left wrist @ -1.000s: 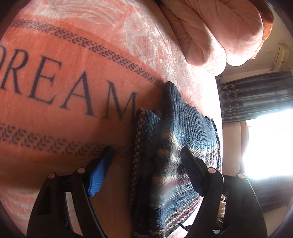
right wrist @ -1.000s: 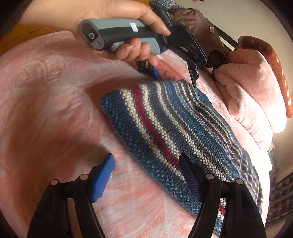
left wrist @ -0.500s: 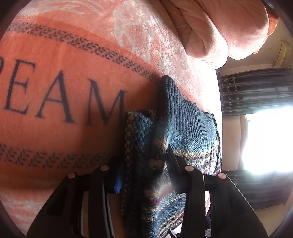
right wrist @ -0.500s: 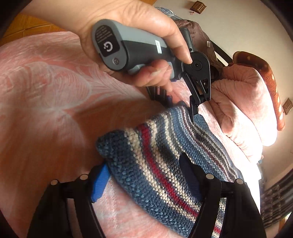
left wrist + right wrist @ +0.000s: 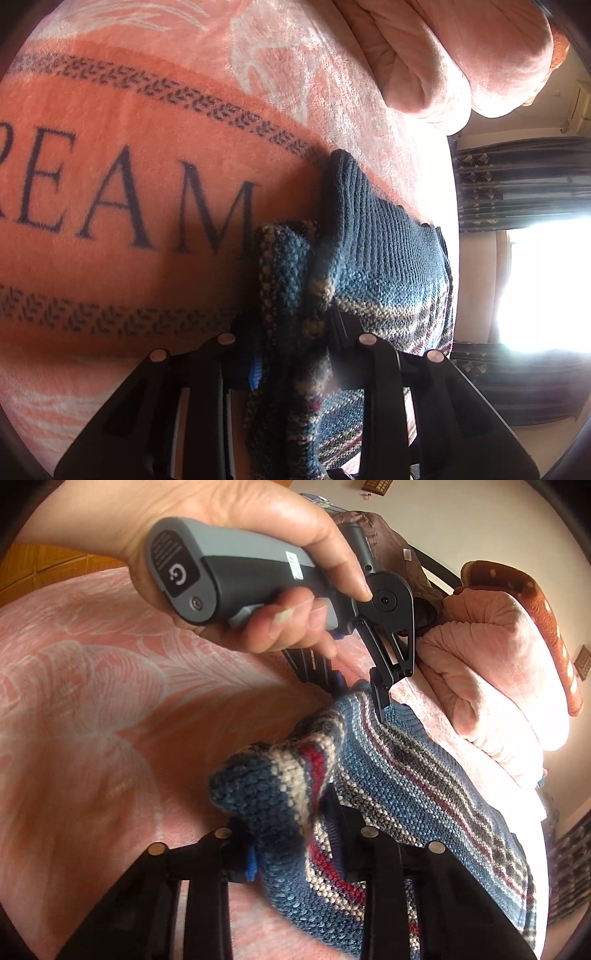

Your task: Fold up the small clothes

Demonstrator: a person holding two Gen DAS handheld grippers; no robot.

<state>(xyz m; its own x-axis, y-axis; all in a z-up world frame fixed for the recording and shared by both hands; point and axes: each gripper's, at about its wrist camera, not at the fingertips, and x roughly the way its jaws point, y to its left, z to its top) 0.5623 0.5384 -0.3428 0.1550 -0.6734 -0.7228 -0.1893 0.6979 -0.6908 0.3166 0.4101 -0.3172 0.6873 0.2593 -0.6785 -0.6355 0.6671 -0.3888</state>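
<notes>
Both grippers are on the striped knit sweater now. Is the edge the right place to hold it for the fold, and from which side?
Yes: grip the striped knit sweater at its near edge, coming in low from the blanket side. The edge bunches thickly between the fingers of the right gripper and left gripper, giving both a full bite.

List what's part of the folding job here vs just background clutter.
In the job:
striped knit sweater
left claw, shut on its edge
right claw, shut on a corner

Lying about:
pink blanket
rolled pink quilt
curtains
</notes>
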